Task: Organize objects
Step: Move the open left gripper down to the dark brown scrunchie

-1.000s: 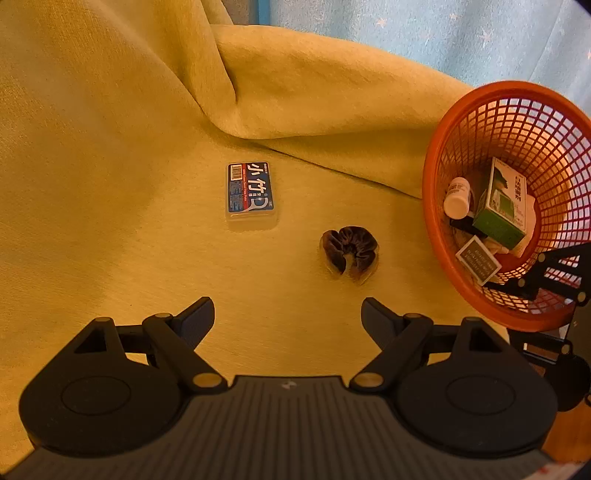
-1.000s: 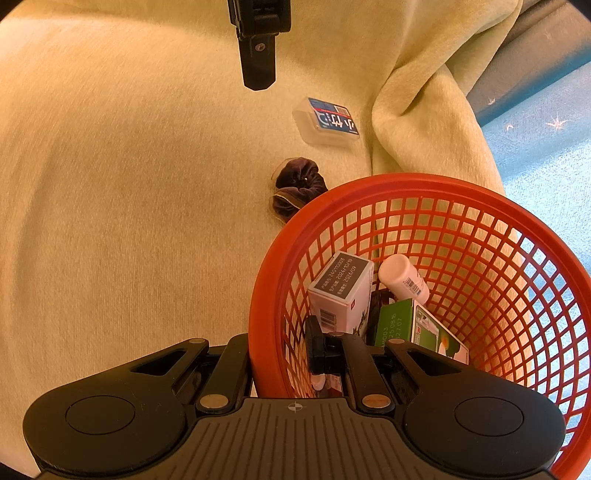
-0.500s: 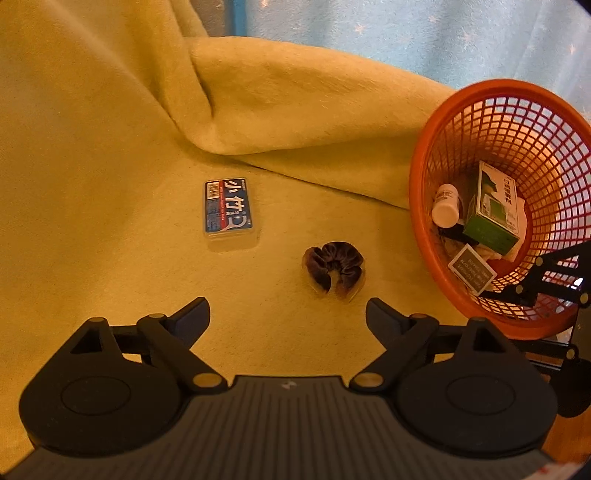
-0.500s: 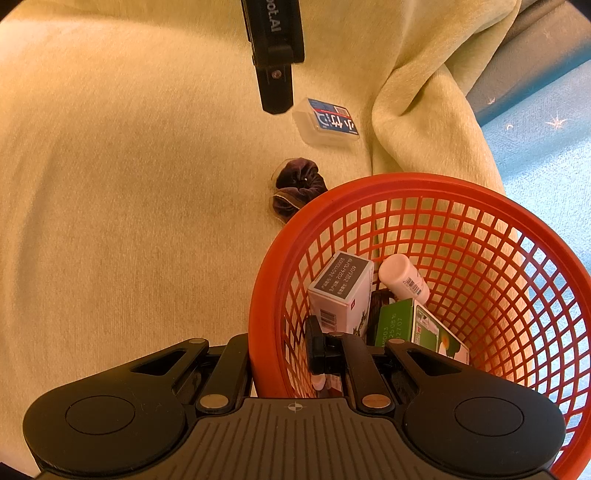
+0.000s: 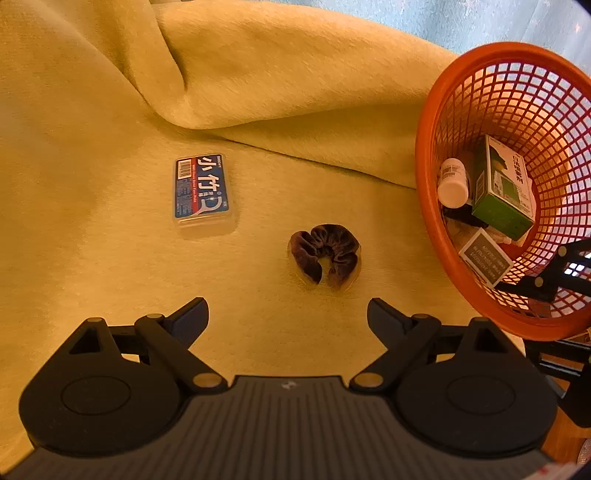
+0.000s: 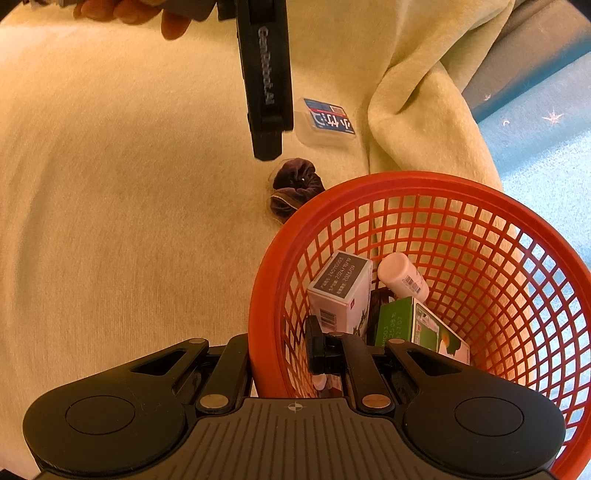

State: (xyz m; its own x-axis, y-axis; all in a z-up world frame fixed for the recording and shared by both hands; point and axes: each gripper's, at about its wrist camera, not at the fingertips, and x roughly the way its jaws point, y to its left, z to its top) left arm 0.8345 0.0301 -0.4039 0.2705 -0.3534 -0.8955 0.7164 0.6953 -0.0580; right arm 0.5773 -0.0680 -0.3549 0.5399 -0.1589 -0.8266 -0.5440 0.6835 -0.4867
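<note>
Right gripper [image 6: 280,354] is clamped on the near rim of the orange basket [image 6: 480,206], one finger outside the wall and one inside, probably to steady it while loose items get dropped in. Left gripper [image 5: 287,314] hangs with jaws spread wide and empty, scrunchie [image 5: 325,254] lying just ahead between the fingertips at frame centre, likely the next pick. Floss pick case [image 5: 201,190] sits flat on the yellow blanket [image 5: 92,240], centre-left, apart from the scrunchie. Left view shows the basket at right edge with white bottle [image 5: 452,182] and green box [image 5: 504,188] inside. Only the right view shows the rim grip, plus a hand [image 6: 147,14] at top left.
</note>
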